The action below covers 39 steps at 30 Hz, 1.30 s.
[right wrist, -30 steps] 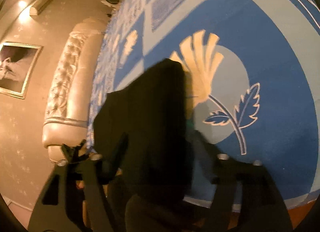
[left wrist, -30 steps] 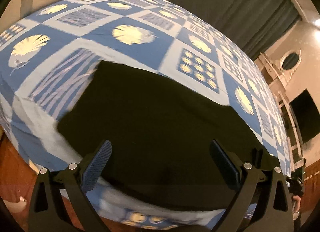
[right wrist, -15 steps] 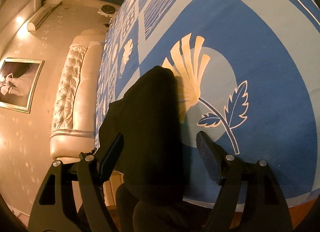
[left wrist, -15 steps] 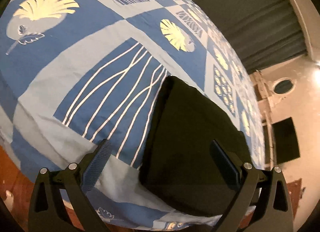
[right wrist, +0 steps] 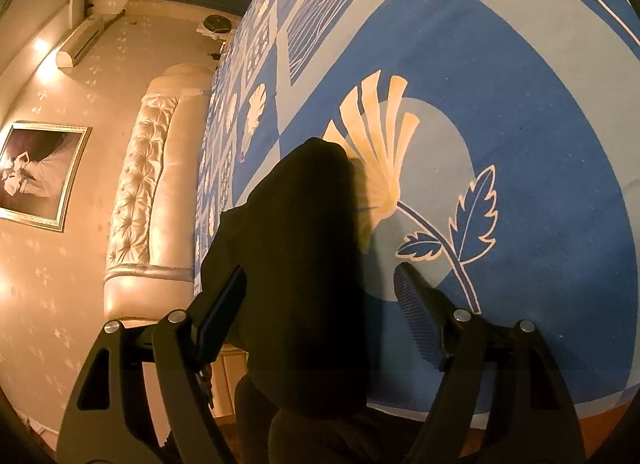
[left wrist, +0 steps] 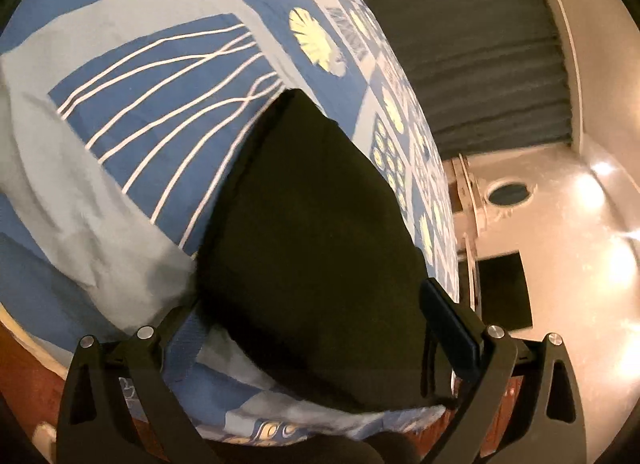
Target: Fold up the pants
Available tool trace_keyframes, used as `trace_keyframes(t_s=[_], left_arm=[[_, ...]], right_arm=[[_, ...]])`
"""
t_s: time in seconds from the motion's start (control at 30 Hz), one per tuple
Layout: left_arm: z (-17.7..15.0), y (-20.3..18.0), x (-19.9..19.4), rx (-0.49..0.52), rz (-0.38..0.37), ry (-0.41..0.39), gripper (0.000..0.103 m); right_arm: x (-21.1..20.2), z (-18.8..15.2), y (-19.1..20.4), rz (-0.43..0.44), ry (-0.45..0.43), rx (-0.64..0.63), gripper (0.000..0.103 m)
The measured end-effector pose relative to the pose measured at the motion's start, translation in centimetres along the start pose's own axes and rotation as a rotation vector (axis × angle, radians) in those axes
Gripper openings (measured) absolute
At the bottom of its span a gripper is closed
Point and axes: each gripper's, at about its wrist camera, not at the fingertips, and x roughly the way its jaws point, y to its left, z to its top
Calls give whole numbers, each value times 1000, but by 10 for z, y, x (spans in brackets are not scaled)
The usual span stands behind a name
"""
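Left gripper (left wrist: 316, 324) spread wide over folded black pants (left wrist: 316, 232) | right gripper (right wrist: 320, 296) spread wide, tilted above bedspread (right wrist: 540, 144)

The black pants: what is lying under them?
The black pants lie on the blue patterned bedspread. They cover part of its yellow flower print; anything else beneath is hidden.

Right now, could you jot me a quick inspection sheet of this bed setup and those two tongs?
Surface: bedspread, blue with pale leaf prints, rumpled at the near edge.
Job's things: black pants, folded into a compact dark stack near the bed's edge.
Clutter: nothing seen.
Grippers: left tongs open, straddling the pants; right tongs open, astride the pants.
Cables: nothing seen.
Surroundings: tufted headboard, framed picture, dark curtain.
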Motion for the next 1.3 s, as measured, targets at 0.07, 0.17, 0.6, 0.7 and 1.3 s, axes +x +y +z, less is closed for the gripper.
trace_keyframes(t_s=[0.07, 0.17, 0.6, 0.7, 1.3], left_arm=[[-2, -2, 2, 10, 87, -13, 70], [-2, 4, -4, -18, 157, -10, 35], [-15, -121, -32, 217, 116, -115, 17], [-29, -174, -23, 377, 127, -119, 17], [-199, -278, 171, 778, 102, 249, 18]], right_arm=[[0, 0, -1, 4, -3, 4, 76], [-2, -1, -3, 8, -6, 6, 76], [-13, 2, -8, -8, -52, 41, 76], [-18, 3, -3, -61, -83, 21, 76], [4, -20, 74, -107, -124, -191, 77]])
